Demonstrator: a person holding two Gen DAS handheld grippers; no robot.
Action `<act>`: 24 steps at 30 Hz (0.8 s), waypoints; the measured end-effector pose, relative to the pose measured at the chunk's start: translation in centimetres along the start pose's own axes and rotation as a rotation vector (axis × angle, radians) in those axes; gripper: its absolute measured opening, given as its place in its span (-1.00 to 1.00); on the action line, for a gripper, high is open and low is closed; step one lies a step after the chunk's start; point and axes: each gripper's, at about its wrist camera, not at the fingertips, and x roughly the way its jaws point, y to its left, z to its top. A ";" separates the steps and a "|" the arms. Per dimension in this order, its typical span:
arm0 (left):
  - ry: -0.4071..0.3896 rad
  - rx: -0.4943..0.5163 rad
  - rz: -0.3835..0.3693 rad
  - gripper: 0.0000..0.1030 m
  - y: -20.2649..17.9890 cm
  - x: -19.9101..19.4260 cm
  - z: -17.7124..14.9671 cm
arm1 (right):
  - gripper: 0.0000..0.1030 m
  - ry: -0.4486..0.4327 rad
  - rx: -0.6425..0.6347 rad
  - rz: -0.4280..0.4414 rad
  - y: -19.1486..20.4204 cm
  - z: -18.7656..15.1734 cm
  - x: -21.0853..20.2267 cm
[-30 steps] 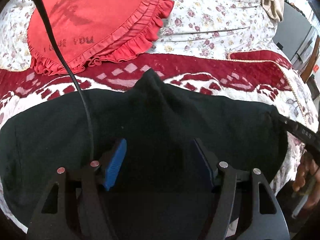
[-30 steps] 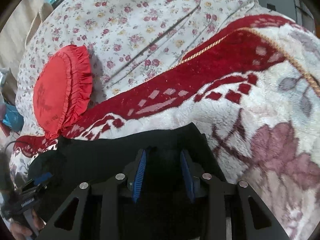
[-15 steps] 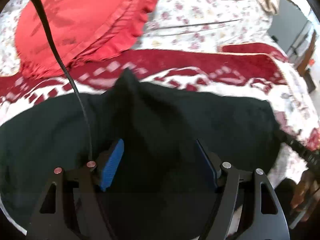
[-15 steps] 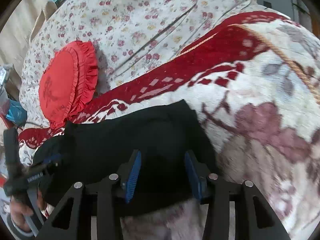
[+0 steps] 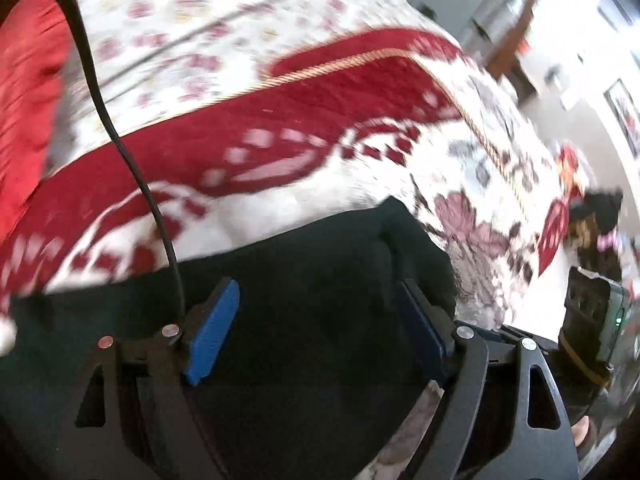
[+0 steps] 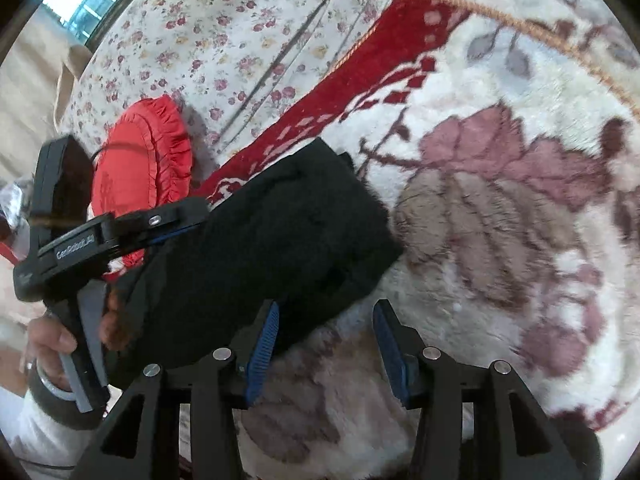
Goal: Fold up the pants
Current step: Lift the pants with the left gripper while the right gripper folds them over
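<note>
The black pants [image 6: 276, 236] lie folded into a thick bundle on the red and white floral blanket [image 6: 500, 208]. In the left wrist view the pants [image 5: 304, 320] fill the lower middle. My left gripper [image 5: 320, 324] is over the bundle with its blue pads spread wide and black cloth between them; this view is blurred. From the right wrist view the left gripper [image 6: 160, 232] sits at the bundle's left end. My right gripper [image 6: 326, 344] is open and empty, just off the bundle's near right edge, over the blanket.
A red ruffled cushion [image 6: 148, 168] lies on the flowered sheet [image 6: 240, 40] behind the pants. A black cable [image 5: 120, 140] runs across the left wrist view. Room furniture [image 5: 592, 304] stands beyond the bed's right edge.
The right gripper let go of the pants, opened wider and pulled back off their edge. The left gripper swung right with the cloth, and the pants now form a shorter bundle.
</note>
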 end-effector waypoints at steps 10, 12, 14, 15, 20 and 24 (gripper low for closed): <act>0.059 0.119 -0.017 0.57 -3.6 6.1 3.6 | 0.20 -0.044 0.051 0.057 0.0 0.0 1.6; 0.058 0.122 -0.032 0.57 -3.7 6.7 3.8 | 0.19 -0.085 0.055 0.041 0.3 0.0 1.7; 0.046 0.099 -0.054 0.57 -3.4 7.1 4.1 | -0.16 -0.117 0.044 0.028 0.7 0.1 2.0; 0.035 0.088 -0.064 0.55 -3.3 7.2 4.1 | -0.33 -0.133 0.029 0.005 0.8 0.3 2.4; -0.004 0.042 -0.086 0.30 -2.6 6.3 3.9 | -0.70 -0.152 0.024 0.084 1.5 1.4 1.9; -0.057 -0.033 -0.140 0.26 -0.2 1.6 3.7 | -0.71 -0.197 -0.101 0.118 5.4 2.3 -0.1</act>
